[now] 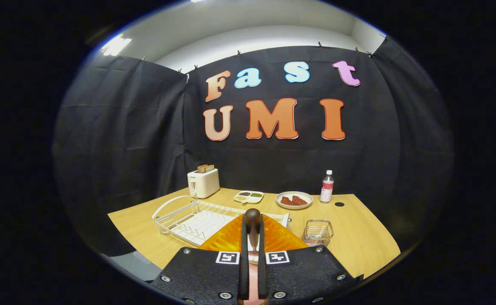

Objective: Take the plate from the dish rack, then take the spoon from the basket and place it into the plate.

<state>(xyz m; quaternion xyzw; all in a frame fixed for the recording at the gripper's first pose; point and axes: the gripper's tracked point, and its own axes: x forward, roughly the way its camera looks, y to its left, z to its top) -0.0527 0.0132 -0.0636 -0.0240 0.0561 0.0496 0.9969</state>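
My gripper (252,231) is shut on a spoon (252,218), whose dark rounded end sticks up between the fingers (244,237). Right under and just ahead of the fingers lies the orange ribbed plate (280,239) on the wooden table. The white wire dish rack (188,218) stands beyond the plate, to its left. A small wire basket (318,232) sits to the right of the plate.
Further back on the table (358,237) stand a cream toaster (203,182) with bread, a small divided dish (248,196), a bowl of reddish food (294,200) and a bottle (327,186). A dark round spot (339,204) marks the table near the bottle.
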